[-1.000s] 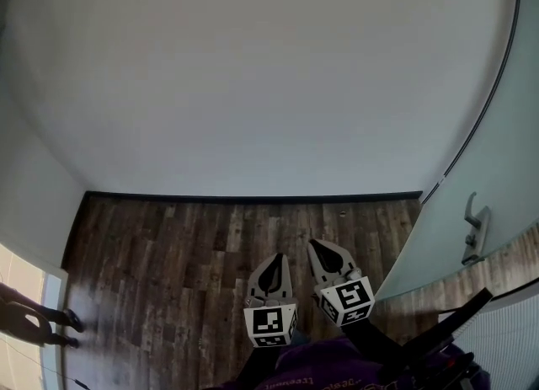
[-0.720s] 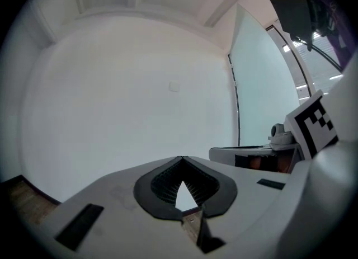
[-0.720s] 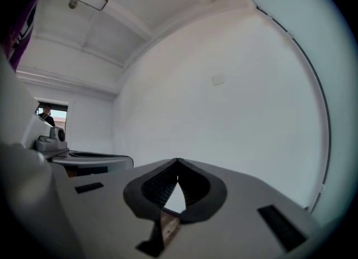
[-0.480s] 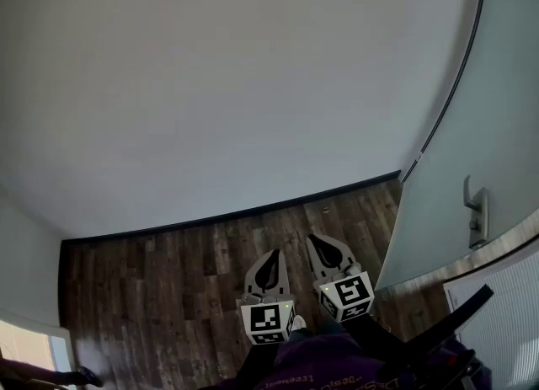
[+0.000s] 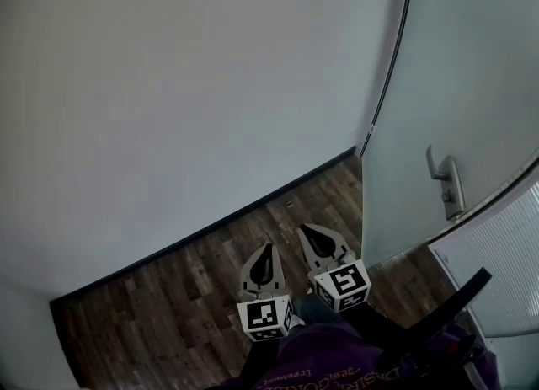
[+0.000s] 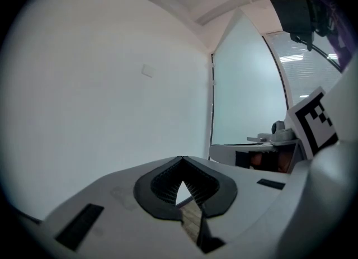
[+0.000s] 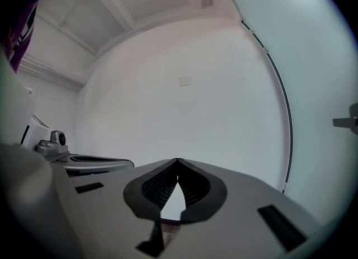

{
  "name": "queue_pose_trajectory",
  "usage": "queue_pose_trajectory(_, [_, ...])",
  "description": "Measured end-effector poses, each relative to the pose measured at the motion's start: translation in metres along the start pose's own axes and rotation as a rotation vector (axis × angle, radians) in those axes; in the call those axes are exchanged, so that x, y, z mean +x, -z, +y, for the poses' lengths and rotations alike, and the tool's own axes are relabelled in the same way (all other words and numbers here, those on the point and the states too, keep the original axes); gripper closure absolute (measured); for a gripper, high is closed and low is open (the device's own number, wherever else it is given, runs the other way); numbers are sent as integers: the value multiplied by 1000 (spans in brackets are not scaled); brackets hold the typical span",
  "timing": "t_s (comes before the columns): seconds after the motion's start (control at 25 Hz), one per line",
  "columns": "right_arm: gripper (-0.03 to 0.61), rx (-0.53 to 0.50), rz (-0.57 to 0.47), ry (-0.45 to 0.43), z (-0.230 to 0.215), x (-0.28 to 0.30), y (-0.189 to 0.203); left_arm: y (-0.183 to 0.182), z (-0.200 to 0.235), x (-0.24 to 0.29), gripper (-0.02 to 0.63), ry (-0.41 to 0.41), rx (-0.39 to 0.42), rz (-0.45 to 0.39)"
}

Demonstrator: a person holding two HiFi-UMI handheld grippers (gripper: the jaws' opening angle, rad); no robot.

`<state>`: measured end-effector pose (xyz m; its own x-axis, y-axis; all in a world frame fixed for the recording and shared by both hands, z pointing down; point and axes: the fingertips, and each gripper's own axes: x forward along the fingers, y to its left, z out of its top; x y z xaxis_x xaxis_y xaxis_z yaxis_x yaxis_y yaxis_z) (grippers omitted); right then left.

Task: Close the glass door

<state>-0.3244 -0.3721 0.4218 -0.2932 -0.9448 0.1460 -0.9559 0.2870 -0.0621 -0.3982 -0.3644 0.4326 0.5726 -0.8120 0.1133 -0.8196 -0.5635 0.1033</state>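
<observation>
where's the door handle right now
In the head view the door handle sits at the right, on the glass door, up and right of the right gripper.

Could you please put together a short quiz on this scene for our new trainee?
1. True or false: the left gripper and the right gripper are both clear of the door handle.
2. In the head view, where does the glass door stand relative to the grippers? A) to their left B) to their right C) between them
3. Fill in: the jaws of both grippers are ____, with nothing between them.
Key: 1 true; 2 B; 3 shut.
</observation>
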Motion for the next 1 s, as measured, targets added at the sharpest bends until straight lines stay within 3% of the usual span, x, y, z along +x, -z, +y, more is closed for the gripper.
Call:
queue_pose_trajectory(0.36, [581,47,-44,151,-106,27,-24,-24,-40,118,614,164,57,1])
queue_pose_trajectory(0.76, [581,133,-76,544,-222,-53,-27,-31,-164,199,614,541,96,17])
queue_pose_trajectory(1.0, [581,129,-79,734,-263,-102,-14,-25,-232,222,614,721,117,0])
